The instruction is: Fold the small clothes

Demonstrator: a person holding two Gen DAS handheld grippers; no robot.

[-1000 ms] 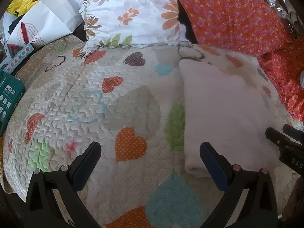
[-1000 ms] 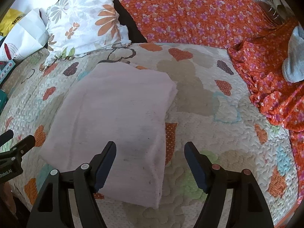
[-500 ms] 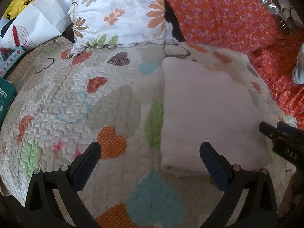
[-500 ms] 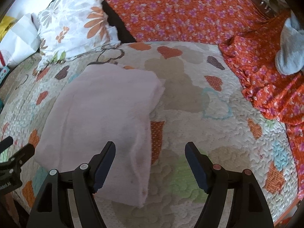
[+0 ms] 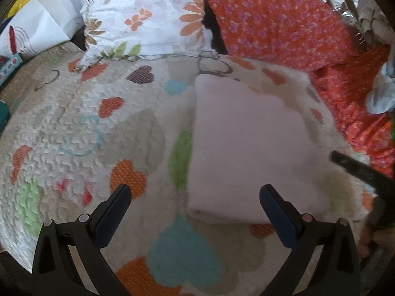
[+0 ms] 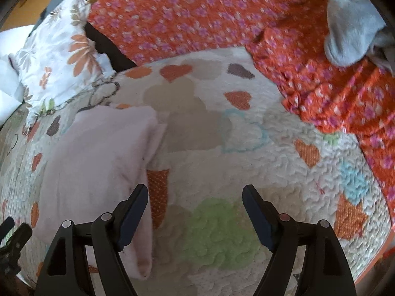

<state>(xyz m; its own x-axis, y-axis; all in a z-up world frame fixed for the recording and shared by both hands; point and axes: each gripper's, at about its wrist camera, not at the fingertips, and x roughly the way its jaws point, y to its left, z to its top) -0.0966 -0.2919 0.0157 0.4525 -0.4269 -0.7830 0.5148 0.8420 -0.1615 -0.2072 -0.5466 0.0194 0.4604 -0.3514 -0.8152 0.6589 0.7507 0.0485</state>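
Note:
A folded pale pink cloth lies flat on the heart-print quilt. It also shows at the left of the right wrist view. My left gripper is open and empty above the quilt, its right finger over the cloth's near edge. My right gripper is open and empty, its left finger over the cloth's right edge; it also shows at the right edge of the left wrist view. A crumpled grey-blue garment lies on the orange floral bedding at the far right.
A white floral pillow and an orange floral pillow stand at the back. Orange floral fabric covers the right side. A white paper bag stands at the back left. The quilt's edge drops off at the near right.
Both grippers have swung to the right, so the pink cloth sits further left in both views. The grey-blue garment has come into the views. Both grippers stay open and the cloth has not moved.

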